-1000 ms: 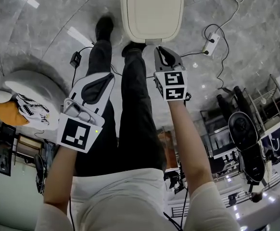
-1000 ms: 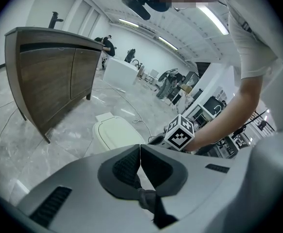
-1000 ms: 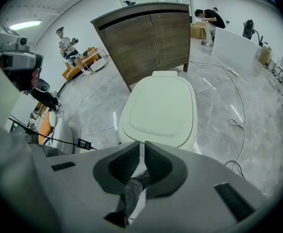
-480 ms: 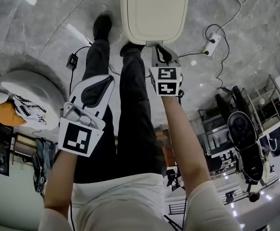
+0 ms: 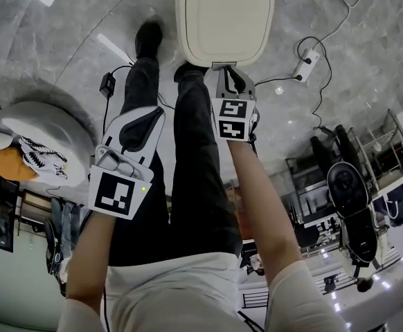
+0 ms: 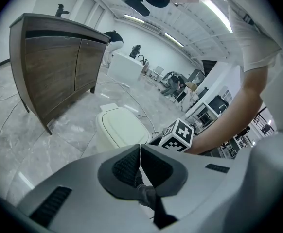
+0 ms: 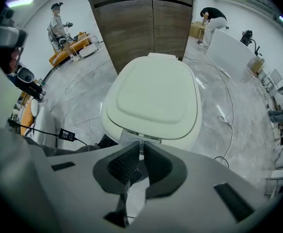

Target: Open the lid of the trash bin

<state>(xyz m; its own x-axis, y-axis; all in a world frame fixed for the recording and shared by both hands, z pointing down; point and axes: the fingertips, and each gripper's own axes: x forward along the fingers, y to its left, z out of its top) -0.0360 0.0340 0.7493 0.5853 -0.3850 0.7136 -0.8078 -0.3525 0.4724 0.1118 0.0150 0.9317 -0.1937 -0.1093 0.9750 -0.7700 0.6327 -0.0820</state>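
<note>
Pointing at trash bin (image 5: 224, 19), right claw (image 5: 227, 70) closed

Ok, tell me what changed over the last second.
The right gripper moved forward, its tips now at the front edge of the trash bin lid; nothing was gripped. The left gripper stayed put, both stayed shut, and the lid stayed closed.

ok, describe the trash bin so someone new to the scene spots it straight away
On the grey marble floor, look in front of the dark wooden cabinet. There stands the cream, rounded-rectangular plastic trash bin, lid shut, the fingers of the right gripper near its front edge. Unlike the small white corded power strip nearby, it is large and smooth-topped.
</note>
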